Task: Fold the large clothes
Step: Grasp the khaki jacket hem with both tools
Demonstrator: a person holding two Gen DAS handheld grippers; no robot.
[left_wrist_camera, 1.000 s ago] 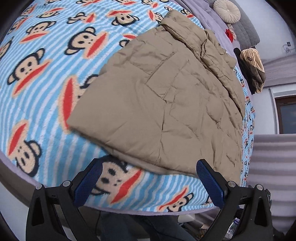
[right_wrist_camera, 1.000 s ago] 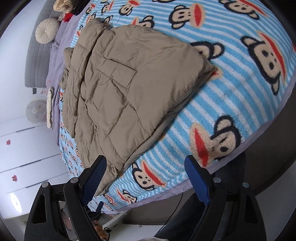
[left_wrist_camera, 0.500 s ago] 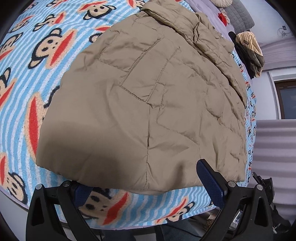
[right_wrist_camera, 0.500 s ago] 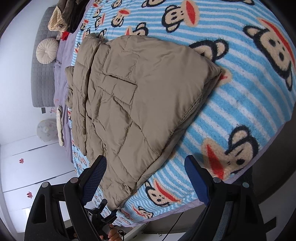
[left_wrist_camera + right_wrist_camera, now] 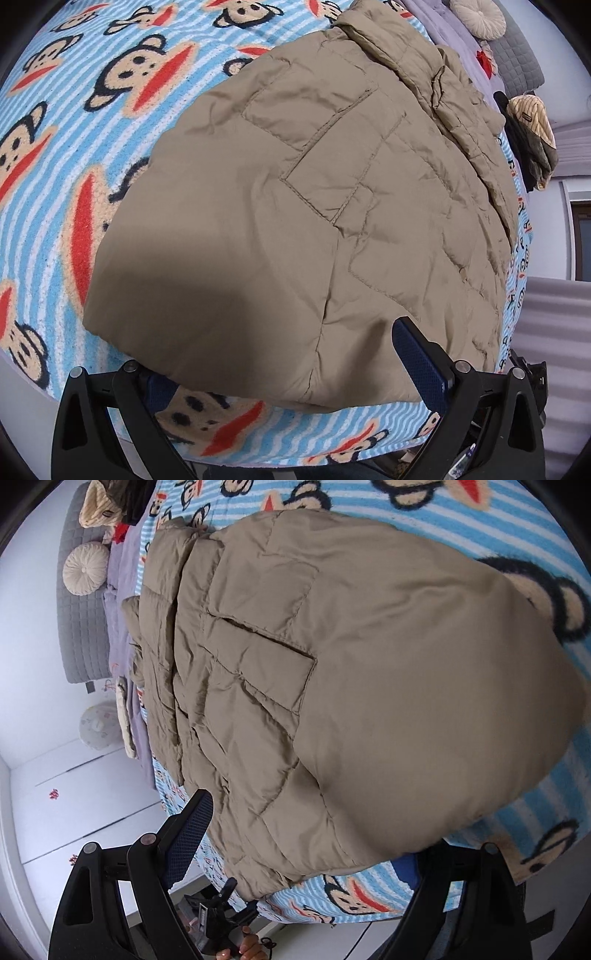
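A tan quilted jacket (image 5: 295, 221) lies folded on the bed's blue striped monkey blanket (image 5: 92, 122), with a patch pocket facing up. My left gripper (image 5: 280, 362) is open at the jacket's near hem. Its left finger is hidden under the fabric edge and its right finger (image 5: 417, 358) rests above the cloth. In the right wrist view the jacket (image 5: 369, 683) fills the frame. My right gripper (image 5: 303, 834) is open too and straddles the near corner. Its left finger (image 5: 188, 834) stands beside the hem, while the right one is mostly covered by the fabric.
A round cream cushion (image 5: 86, 566) and a grey quilted headboard (image 5: 79, 627) stand at the bed's far end. A pile of striped and dark clothes (image 5: 532, 129) lies by the pillows. White wardrobe doors (image 5: 74, 794) stand beside the bed. A hand (image 5: 251, 945) shows below the bed's edge.
Both grippers have come down and in toward the jacket. Its near hem, which lay ahead of the fingertips, now sits between the fingers of each, covering one finger on each gripper.
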